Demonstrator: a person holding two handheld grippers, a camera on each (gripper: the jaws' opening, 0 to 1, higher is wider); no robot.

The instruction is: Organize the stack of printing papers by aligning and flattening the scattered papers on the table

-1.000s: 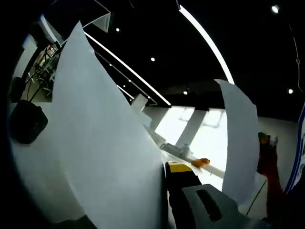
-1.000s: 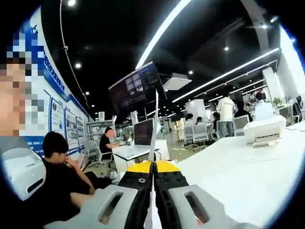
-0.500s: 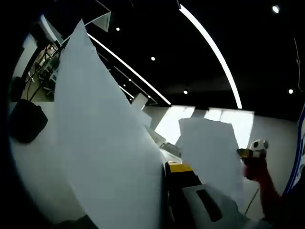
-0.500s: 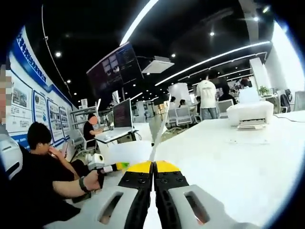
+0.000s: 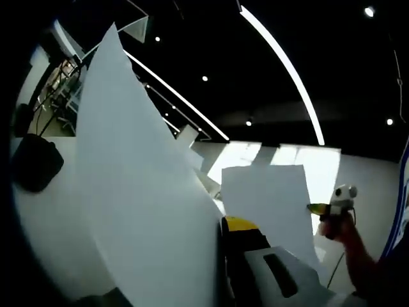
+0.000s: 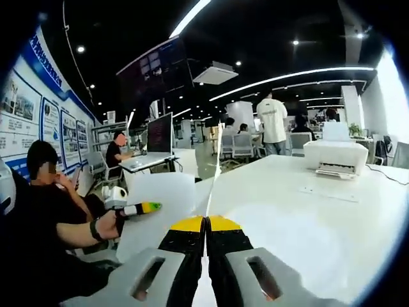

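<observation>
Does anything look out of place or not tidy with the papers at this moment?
Yes. The papers are lifted off the table, not stacked: the left gripper holds a sheet upright, and the right gripper pinches another sheet edge-on.

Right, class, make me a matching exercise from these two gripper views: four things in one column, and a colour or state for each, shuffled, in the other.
Things:
1. right gripper
2. printer
3. monitor
4. ceiling light strip

States:
A. lit, curving overhead
B. shut on an edge-on sheet of paper
C. dark screen, on a far desk
D. white, sitting on the table

Pairs: 1-B, 2-D, 3-C, 4-A
</observation>
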